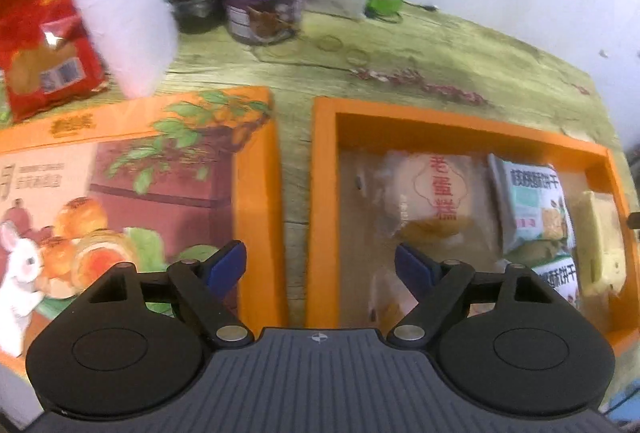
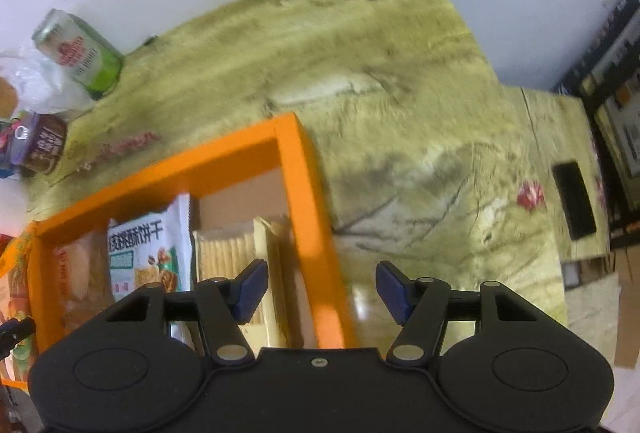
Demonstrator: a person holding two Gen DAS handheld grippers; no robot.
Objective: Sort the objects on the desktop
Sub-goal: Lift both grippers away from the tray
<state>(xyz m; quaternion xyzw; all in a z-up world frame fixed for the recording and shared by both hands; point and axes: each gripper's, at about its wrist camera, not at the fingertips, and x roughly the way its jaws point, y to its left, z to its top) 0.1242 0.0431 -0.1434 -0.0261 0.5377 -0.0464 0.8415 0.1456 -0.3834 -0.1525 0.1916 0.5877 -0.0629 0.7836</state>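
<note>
Above the gap between lid [image 1: 136, 193] and orange box [image 1: 324, 193], the left gripper [image 1: 320, 265] is held wide, empty; likely between picks. Next, the toilet roll [image 1: 124, 21] at ten o'clock could be approached. The right gripper [image 2: 320, 291] is parted, empty.

Black tongs [image 1: 320, 265] (blue pads [image 1: 226, 265]), silver screws.

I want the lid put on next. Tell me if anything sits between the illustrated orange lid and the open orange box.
Nothing visible does. The illustrated orange cardboard lid lies flat beside the open orange cardboard box, with only a bare strip of green patterned tablecloth between them. The empty left gripper hangs over that strip.
</note>
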